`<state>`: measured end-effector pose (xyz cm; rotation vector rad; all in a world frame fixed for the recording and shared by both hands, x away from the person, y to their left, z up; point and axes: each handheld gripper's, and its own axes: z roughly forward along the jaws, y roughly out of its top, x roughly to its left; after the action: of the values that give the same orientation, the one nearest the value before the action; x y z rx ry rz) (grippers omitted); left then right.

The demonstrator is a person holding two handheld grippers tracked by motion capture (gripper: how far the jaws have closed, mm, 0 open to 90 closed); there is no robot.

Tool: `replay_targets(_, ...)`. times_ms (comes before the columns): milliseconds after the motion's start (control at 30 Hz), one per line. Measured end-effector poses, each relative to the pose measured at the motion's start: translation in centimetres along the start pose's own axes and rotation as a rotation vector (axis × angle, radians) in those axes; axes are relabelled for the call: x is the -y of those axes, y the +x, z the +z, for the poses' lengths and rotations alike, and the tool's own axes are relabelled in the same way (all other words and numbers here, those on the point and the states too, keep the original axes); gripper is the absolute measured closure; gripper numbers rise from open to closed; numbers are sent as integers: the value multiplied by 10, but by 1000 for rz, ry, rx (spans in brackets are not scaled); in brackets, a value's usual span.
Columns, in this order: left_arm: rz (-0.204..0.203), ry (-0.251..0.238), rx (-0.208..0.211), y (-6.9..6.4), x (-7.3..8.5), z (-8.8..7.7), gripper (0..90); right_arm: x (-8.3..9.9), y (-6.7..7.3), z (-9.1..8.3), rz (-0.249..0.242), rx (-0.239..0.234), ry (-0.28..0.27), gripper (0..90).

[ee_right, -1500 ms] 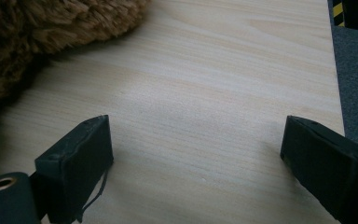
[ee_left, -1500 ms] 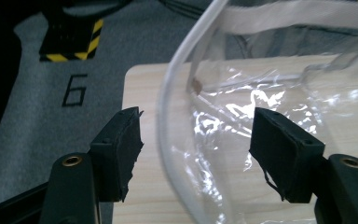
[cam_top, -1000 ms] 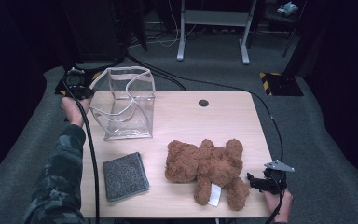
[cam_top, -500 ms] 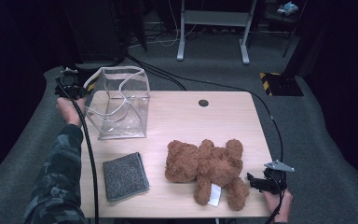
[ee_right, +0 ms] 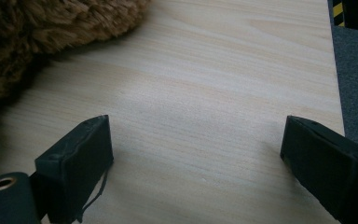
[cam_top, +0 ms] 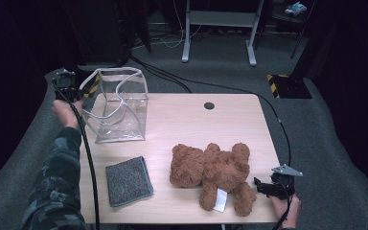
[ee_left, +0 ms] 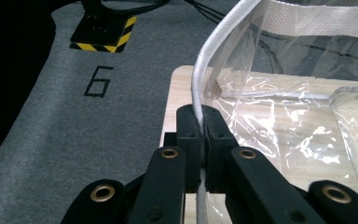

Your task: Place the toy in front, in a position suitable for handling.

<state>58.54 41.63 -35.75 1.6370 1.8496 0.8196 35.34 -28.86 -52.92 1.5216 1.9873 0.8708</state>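
A clear plastic bag (cam_top: 117, 108) with white trim stands at the table's far left corner. My left gripper (cam_top: 67, 86) is beside the bag's left edge, off the table, shut on that white rim (ee_left: 200, 126); the bag's clear wall (ee_left: 298, 116) stretches away to the right. A brown teddy bear (cam_top: 211, 167) lies on its back near the front right, with a white tag on its leg. My right gripper (cam_top: 263, 188) rests at the front right edge just beside the bear's leg, jaws open (ee_right: 196, 158) over bare wood, with bear fur (ee_right: 37, 32) at upper left.
A grey folded cloth (cam_top: 128, 180) lies at the front left of the table (cam_top: 182, 124). A black round grommet (cam_top: 209, 106) sits near the far edge. Cables trail over the grey floor, with a metal stand (cam_top: 218, 28) behind and a yellow-black block (cam_top: 287, 84) at the right.
The left hand has drawn the bag's rim slightly to the left, and the bag has shifted and leaned that way. The right gripper and the bear have stayed still.
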Motion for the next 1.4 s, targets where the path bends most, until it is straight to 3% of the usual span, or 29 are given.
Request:
replay_targets(233,-18,4,-28,9,0,0,871,0,0,0,0,0,0,84)
replay_targets(333,-4,11,-24,14,-3,0,871,0,0,0,0,1,-1,84)
replay_targets(400,-22,9,-33,14,-3,1,870,0,0,0,0,1,0,84)
replay_targets(433,-8,9,-37,16,-4,1,871,0,0,0,0,1,0,83)
replay_targets(567,-33,6,-35,19,-4,1,871,0,0,0,1,1,0,83)
replay_targets(600,-21,10,-35,21,-3,1,871,0,0,0,0,1,0,83)
replay_targets(733,-37,8,-36,22,-2,0,868,0,0,0,0,1,0,83)
replay_targets(800,-46,-17,-60,23,-1,-2,797,0,0,0,1,1,0,83)
replay_targets(867,-56,-21,-50,23,0,-8,628,0,0,0,1,1,0,83)
replay_targets(900,-63,-46,-49,24,1,-12,556,0,0,0,-3,0,1,83)
replay_targets(1000,-84,-95,-19,25,6,-29,401,0,0,0,1,1,0,83)
replay_targets(1033,-69,-108,-24,25,8,-34,372,0,0,0,1,1,0,83)
replay_targets(1067,-97,-124,-13,26,11,-40,326,0,0,0,-2,1,0,83)
replay_targets(1267,-121,-196,67,31,36,-68,204,0,0,0,0,1,1,83)
replay_targets(1400,-77,-207,106,24,58,-82,168,0,0,0,0,2,0,83)
